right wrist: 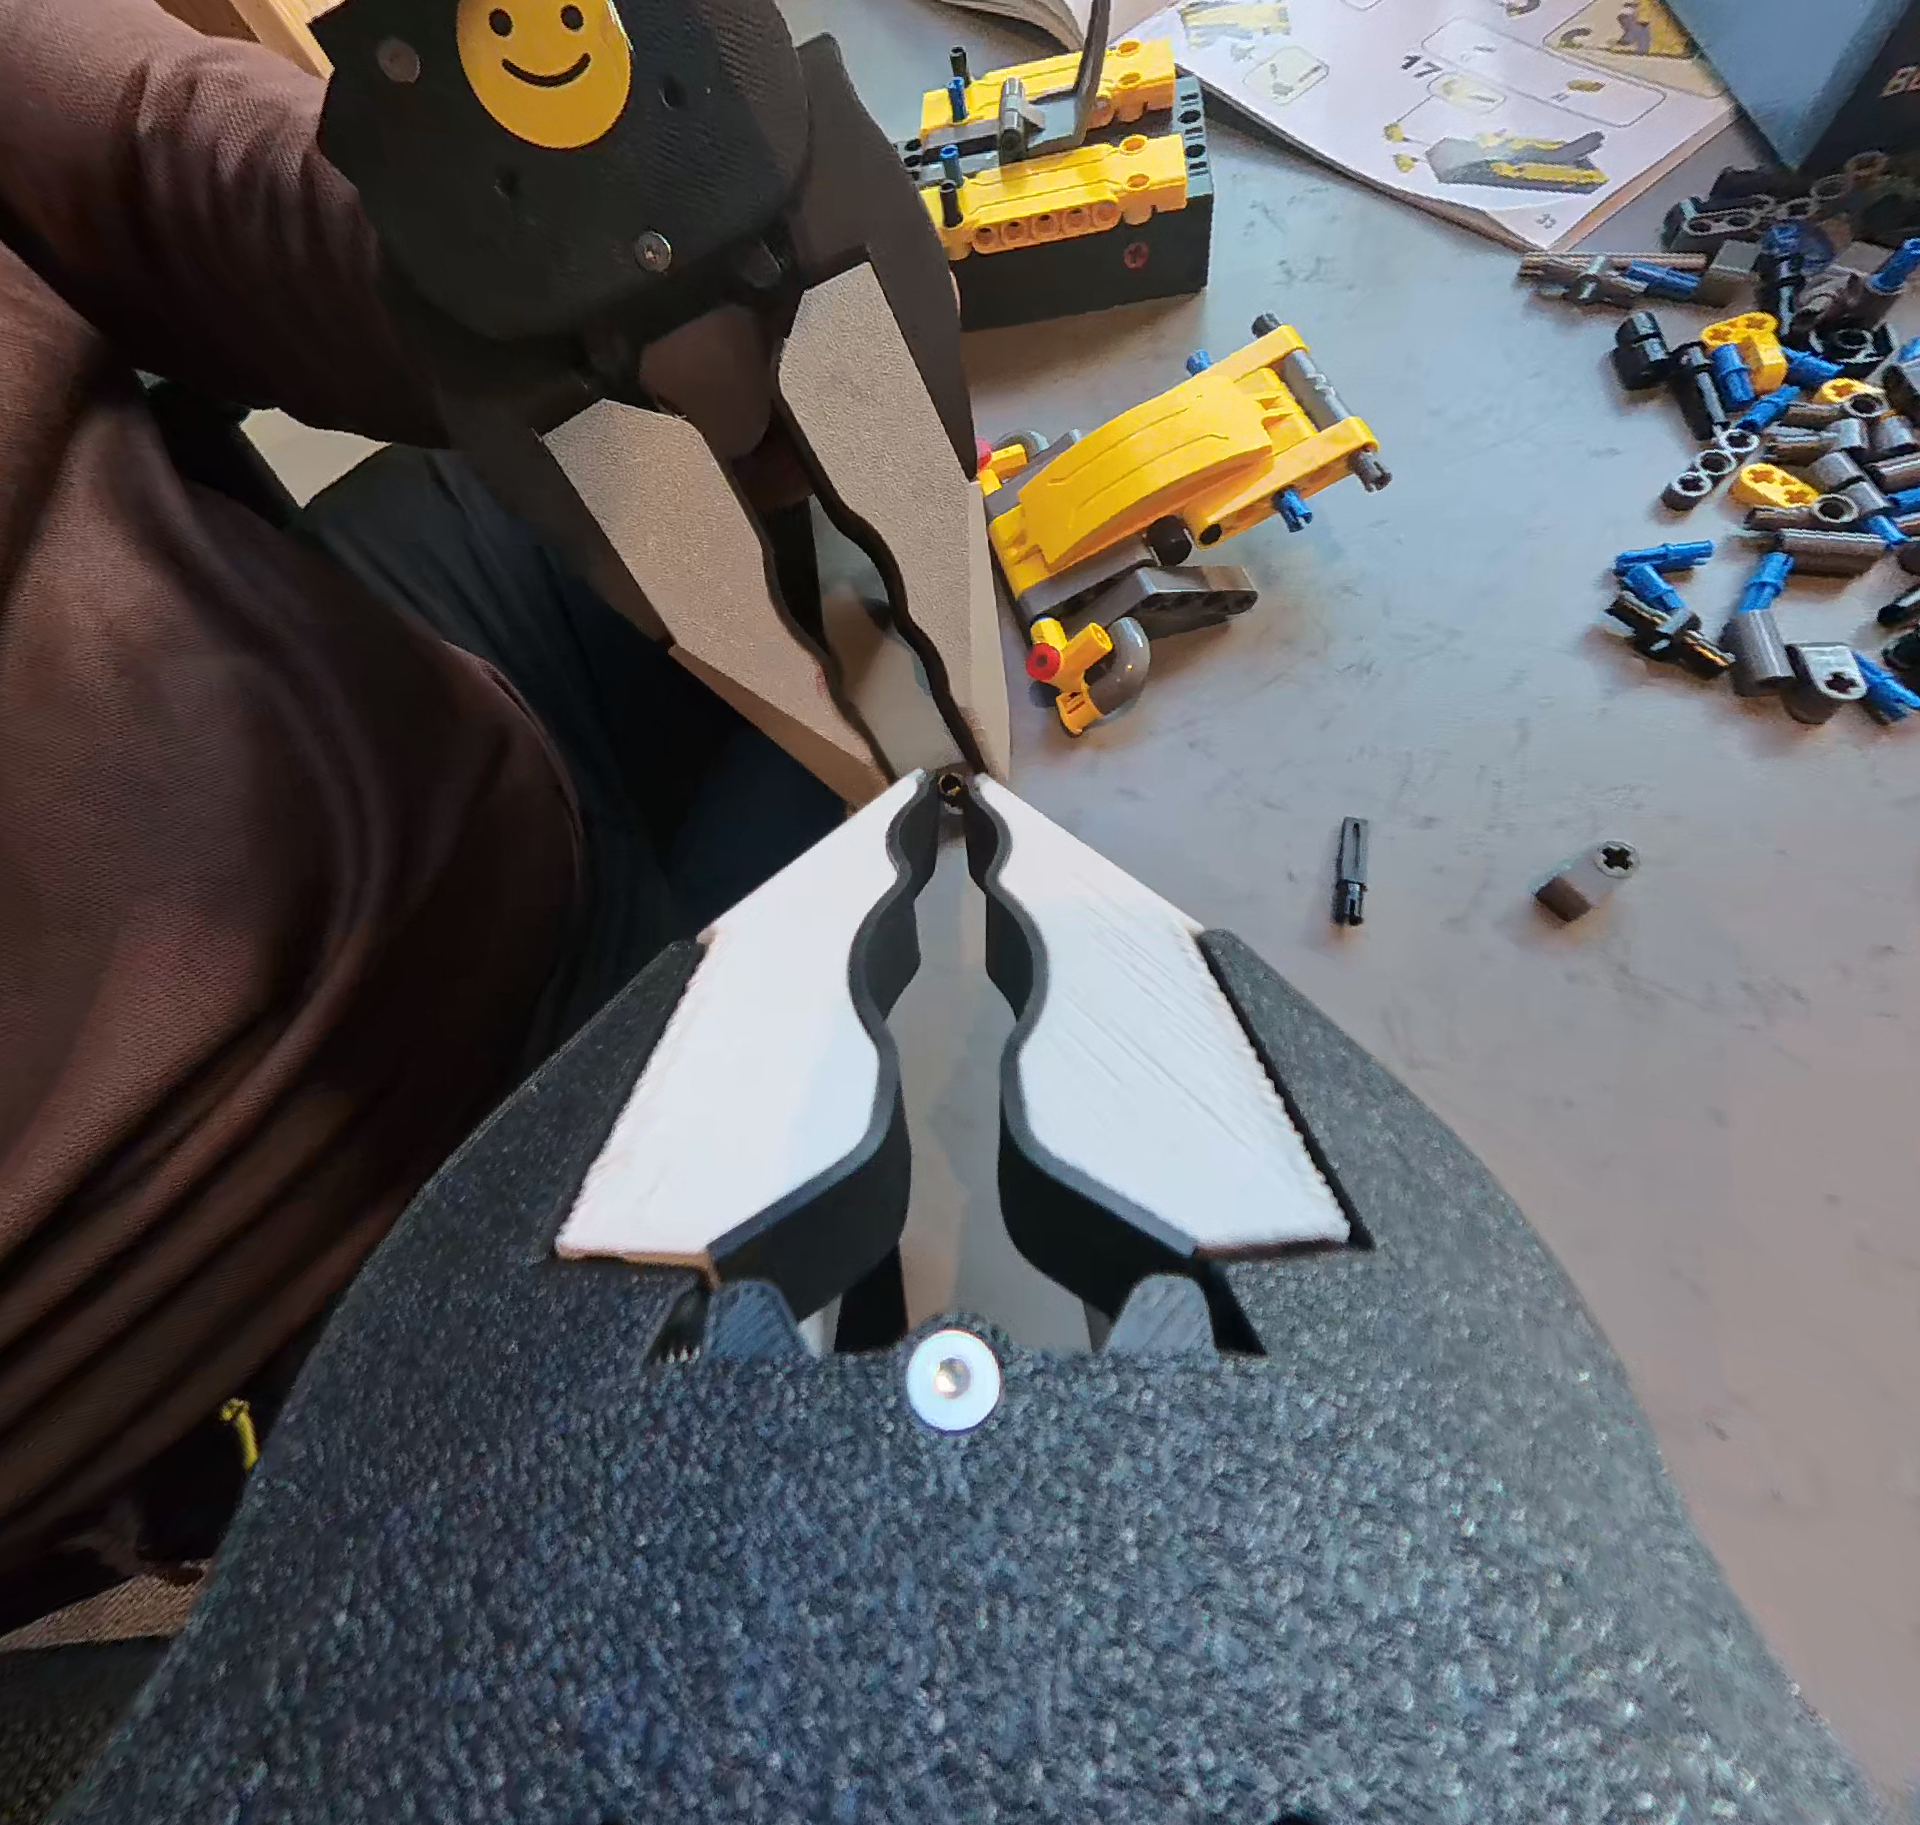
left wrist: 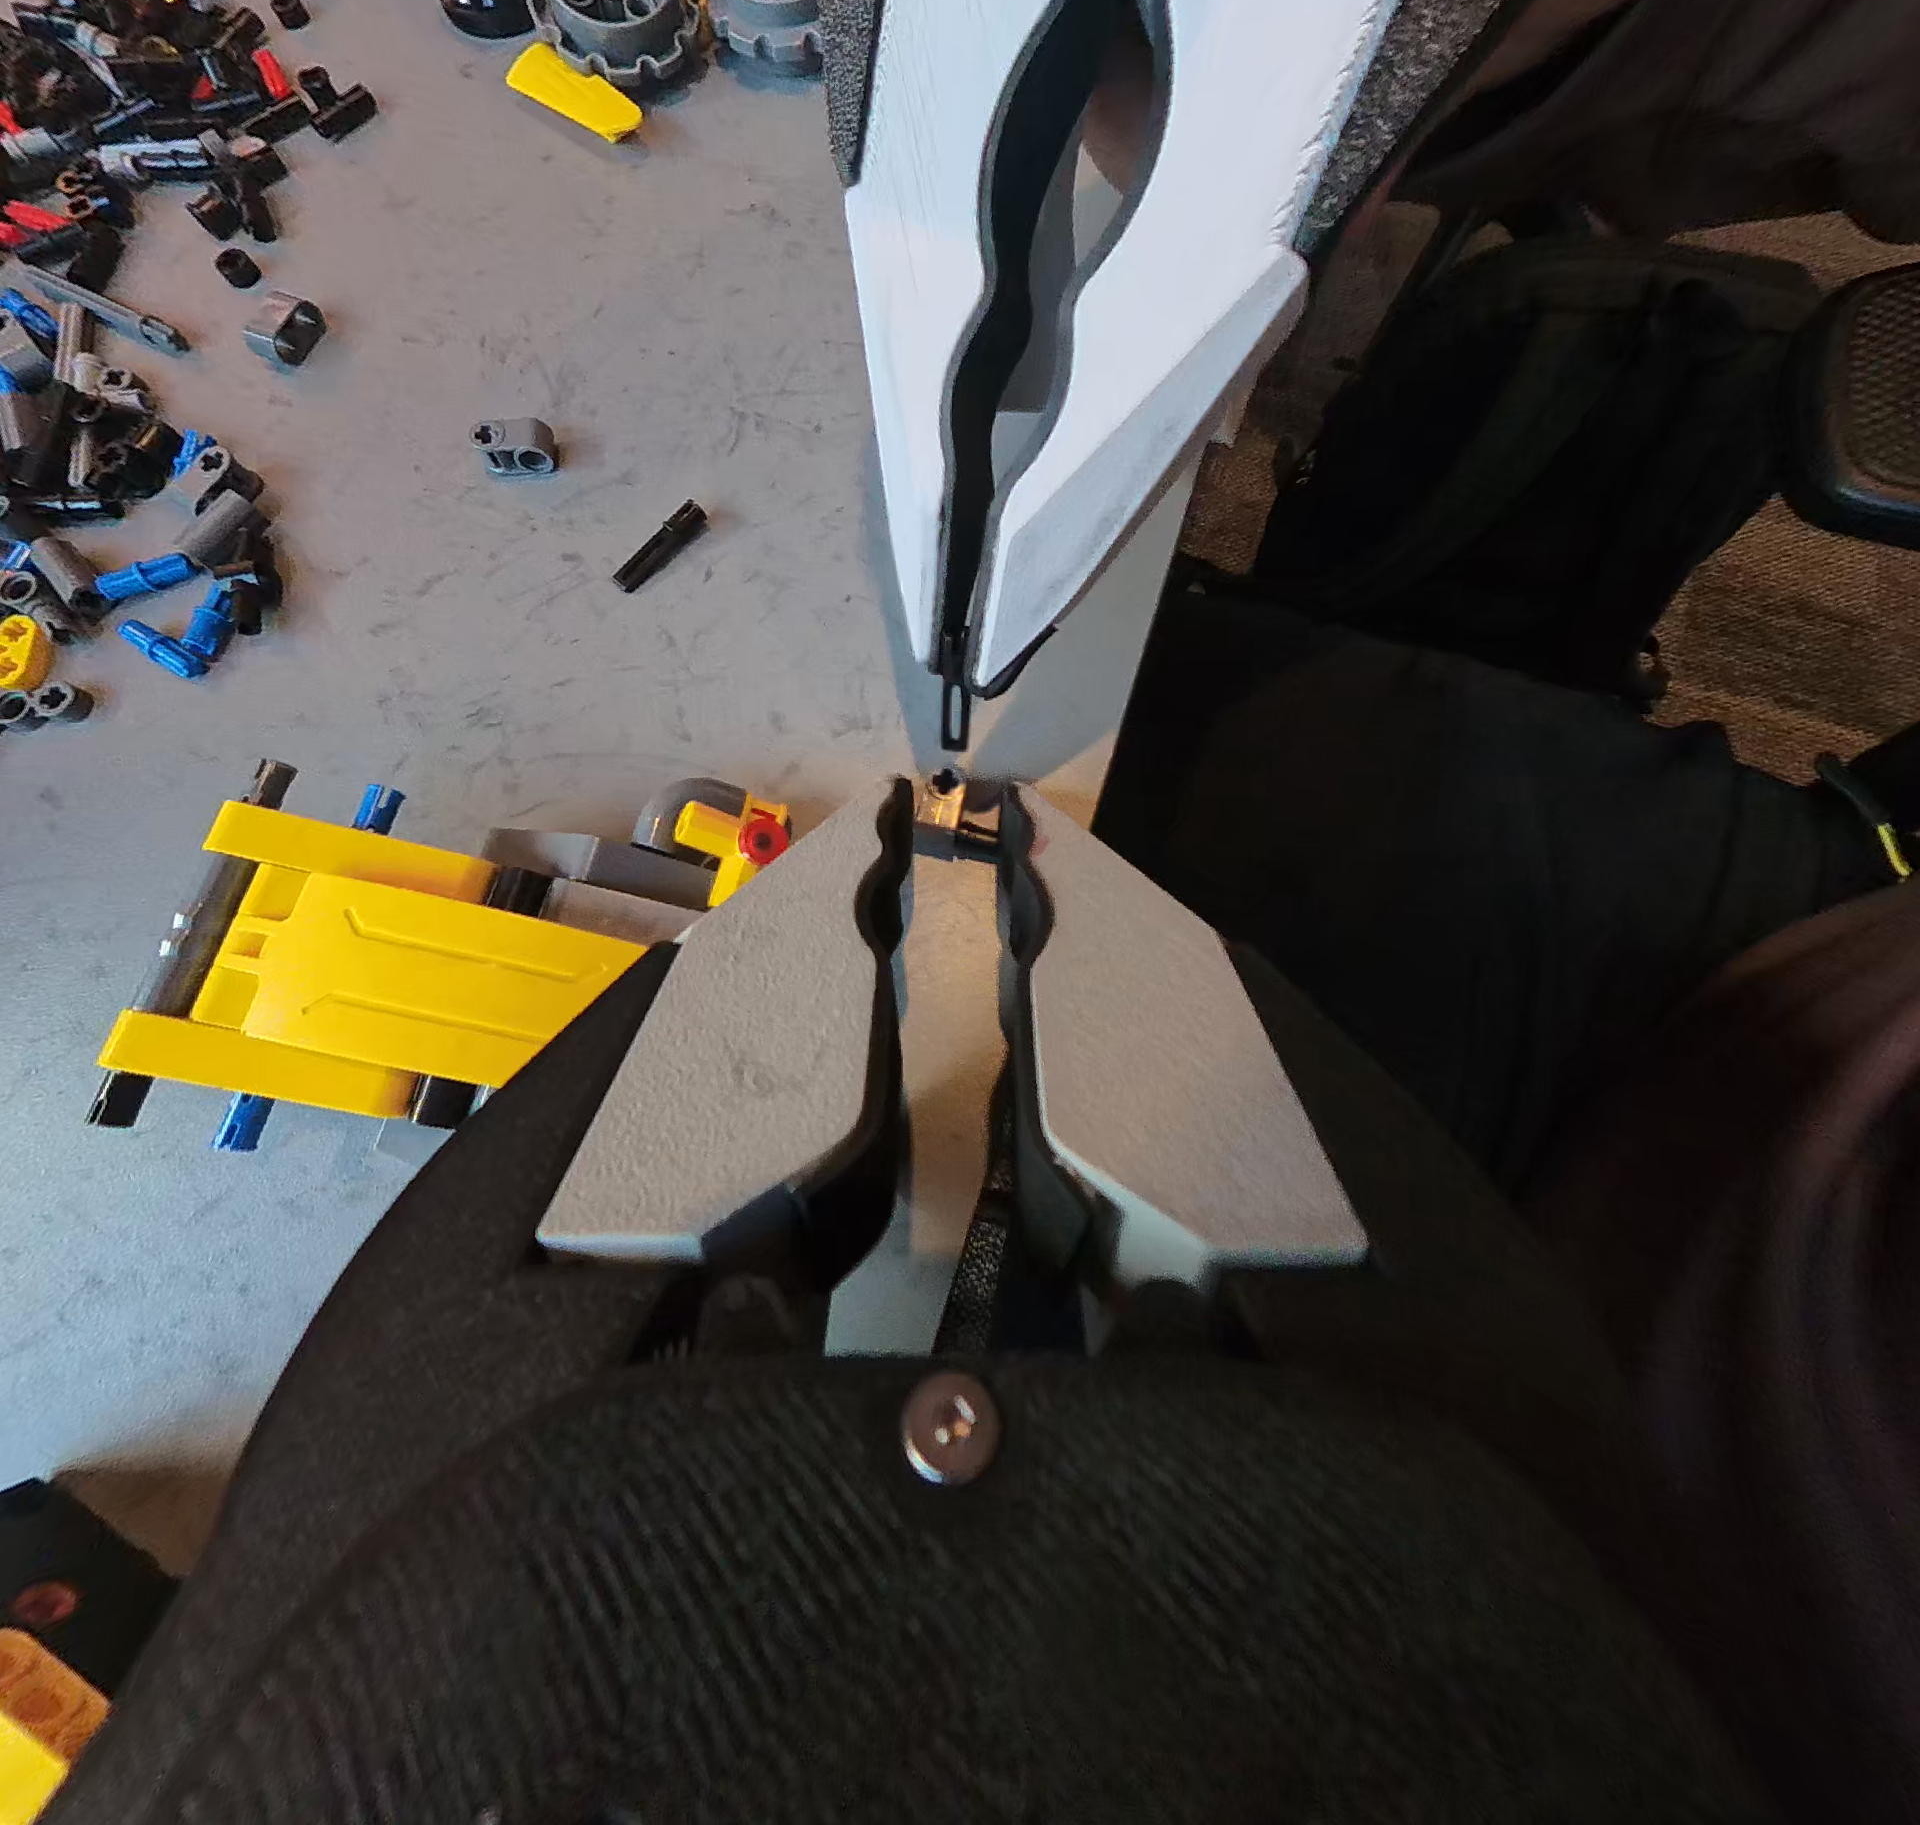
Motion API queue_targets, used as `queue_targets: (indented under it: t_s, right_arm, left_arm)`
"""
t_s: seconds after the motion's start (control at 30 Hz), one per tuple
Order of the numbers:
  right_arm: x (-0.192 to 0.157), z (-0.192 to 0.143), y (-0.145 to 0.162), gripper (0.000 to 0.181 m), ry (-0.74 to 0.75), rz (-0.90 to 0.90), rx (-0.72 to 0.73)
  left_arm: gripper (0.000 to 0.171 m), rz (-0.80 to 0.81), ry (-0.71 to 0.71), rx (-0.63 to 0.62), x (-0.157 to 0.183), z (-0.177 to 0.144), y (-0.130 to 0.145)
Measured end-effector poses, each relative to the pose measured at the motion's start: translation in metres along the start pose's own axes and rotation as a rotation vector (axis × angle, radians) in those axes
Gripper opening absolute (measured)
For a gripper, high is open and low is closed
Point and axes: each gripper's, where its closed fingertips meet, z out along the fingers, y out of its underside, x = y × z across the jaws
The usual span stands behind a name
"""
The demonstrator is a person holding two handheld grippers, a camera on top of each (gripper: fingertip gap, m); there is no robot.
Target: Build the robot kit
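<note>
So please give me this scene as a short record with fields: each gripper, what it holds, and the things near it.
left gripper: shut on a small grey connector
right gripper: shut on a black pin, tip just short of the connector
near: yellow assembly beside the left gripper
loose on table: black axle pin, grey piece
farther: parts pile, booklet

An office or hobby workspace, it seems — a grey desk is carrying toy building parts and an open instruction booklet, while a mesh chair and backpack are sitting on carpet alongside.
</note>
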Motion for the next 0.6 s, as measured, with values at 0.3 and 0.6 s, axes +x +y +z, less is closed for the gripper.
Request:
queue_targets:
  t_s: [0.3,0.6]
  right_arm:
    - [0.0001,0.0028,0.0017,0.001,0.028,-0.05,-0.046]
    - [0.0009,0.0068,0.0046,0.001,0.035,-0.071,-0.102]
  left_arm:
    - [0.018,-0.019,0.037,0.014,0.001,-0.0033,0.0027]
    - [0.015,-0.024,0.045,0.017,0.0012,-0.0025,0.0017]
